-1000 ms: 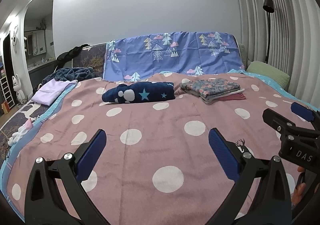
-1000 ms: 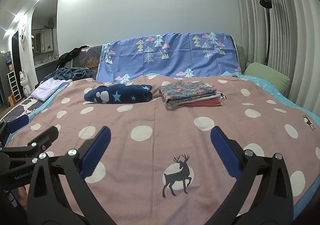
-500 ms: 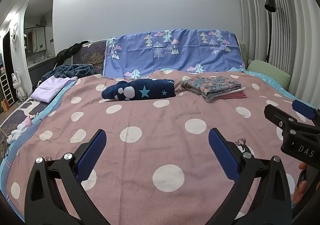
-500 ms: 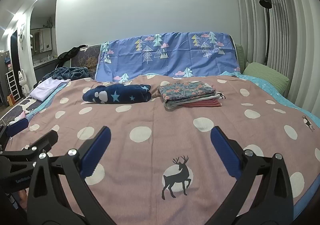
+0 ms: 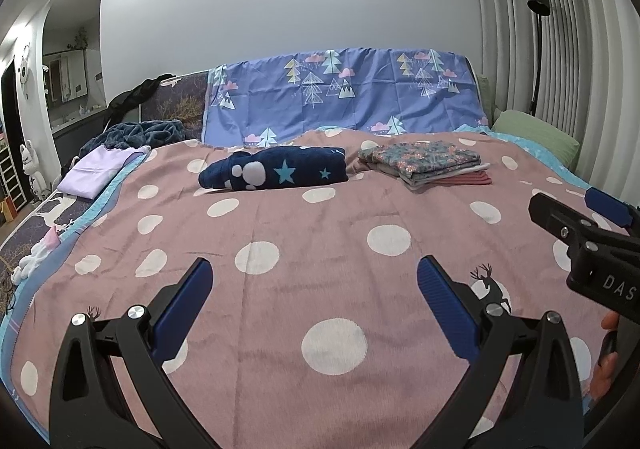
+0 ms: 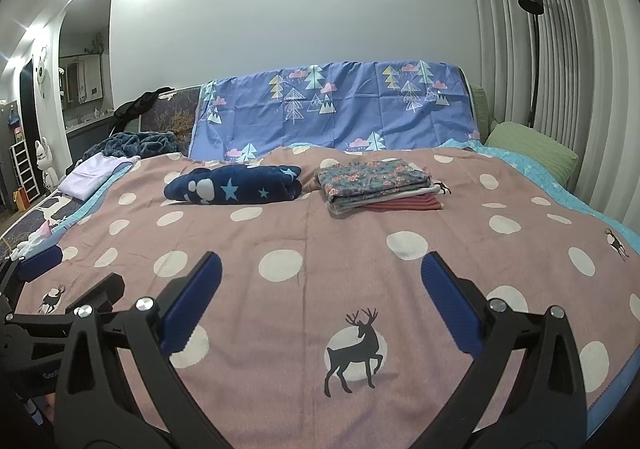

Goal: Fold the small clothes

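Left claw apart, right claw apart, above polka-dot blanket, folded clothes stack beyond

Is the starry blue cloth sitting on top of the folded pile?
No, the starry blue cloth lies on the blanket to the left of the folded pile, with a gap between them.

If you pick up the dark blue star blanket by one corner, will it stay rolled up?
Probably not. The star blanket looks thick, fuzzy and loosely bundled, with nothing tying it, so it would likely flop open and dangle. It seems plump, so maybe a bit heavy for one claw. Its soft pile should give grip rather than slip.
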Demonstrator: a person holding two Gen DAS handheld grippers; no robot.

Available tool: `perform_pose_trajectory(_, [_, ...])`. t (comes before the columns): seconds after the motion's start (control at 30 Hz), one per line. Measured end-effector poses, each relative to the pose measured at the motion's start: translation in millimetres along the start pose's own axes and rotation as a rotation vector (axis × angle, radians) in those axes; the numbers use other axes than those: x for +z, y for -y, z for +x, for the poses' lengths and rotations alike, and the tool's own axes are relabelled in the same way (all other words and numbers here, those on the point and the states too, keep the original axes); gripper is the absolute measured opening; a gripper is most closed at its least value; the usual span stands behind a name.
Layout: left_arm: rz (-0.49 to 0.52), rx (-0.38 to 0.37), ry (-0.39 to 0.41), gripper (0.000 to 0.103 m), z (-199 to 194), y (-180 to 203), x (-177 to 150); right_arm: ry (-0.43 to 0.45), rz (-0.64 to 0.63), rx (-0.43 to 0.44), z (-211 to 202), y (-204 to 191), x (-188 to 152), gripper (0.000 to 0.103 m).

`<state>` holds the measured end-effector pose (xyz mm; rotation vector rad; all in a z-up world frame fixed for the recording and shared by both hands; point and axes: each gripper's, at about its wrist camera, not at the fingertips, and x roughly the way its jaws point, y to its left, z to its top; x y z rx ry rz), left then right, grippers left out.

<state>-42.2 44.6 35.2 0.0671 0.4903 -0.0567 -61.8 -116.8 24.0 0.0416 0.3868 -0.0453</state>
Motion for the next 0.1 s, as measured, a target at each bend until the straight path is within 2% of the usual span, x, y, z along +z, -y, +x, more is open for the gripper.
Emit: perform_pose_trajectory(0.1, [0.001,0.000,-0.005,0.102,0.9,-0.3,-0.8,-0.002,0.004,-0.002,0.5,1.4,-3.0,0.101])
